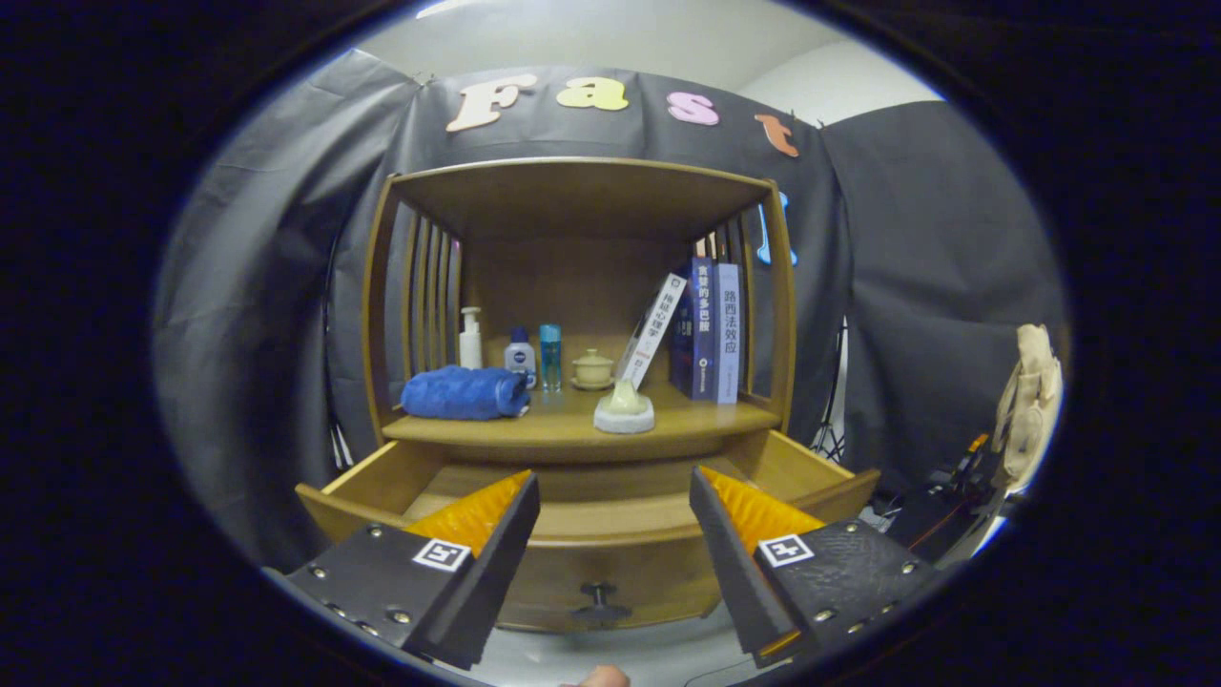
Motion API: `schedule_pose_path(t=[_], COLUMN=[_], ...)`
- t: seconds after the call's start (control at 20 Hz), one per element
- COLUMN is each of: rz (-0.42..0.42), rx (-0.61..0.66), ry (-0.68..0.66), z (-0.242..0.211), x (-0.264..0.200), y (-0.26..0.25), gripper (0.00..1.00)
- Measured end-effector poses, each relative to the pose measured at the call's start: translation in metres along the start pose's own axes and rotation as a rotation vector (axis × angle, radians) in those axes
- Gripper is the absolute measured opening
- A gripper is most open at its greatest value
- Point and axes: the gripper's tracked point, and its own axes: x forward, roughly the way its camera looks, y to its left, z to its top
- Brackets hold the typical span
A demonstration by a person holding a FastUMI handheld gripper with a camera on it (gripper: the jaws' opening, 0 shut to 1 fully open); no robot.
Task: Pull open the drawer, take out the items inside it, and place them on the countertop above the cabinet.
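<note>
Straight ahead of the gripper stands a wooden cabinet against black cloth, its drawer pulled well out below the countertop. Both fingers are spread wide apart and grip nothing; the drawer's front edge lies between them, and its knob sits lower, between the finger bases. What I can see of the drawer's inside looks bare wood, though the near part is hidden by the front panel.

On the countertop, a rolled blue towel lies at the left. Behind it stand a white pump bottle, a small blue-capped bottle and a slim clear blue bottle. A small lidded cup sits near the middle, and a pale cone-shaped object on a round white base rests near the front edge. Books stand at the right, one white book leaning against them.
</note>
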Motion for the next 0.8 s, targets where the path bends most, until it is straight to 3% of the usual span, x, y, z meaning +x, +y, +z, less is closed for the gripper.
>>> schedule_pose_path(t=[0.5,0.8], rz=[0.023,0.033], rx=[0.111,0.155], ry=[0.137,0.165], z=[-0.068,-0.084], x=[0.006,0.022], y=[-0.001,0.003], gripper=[0.96,0.96])
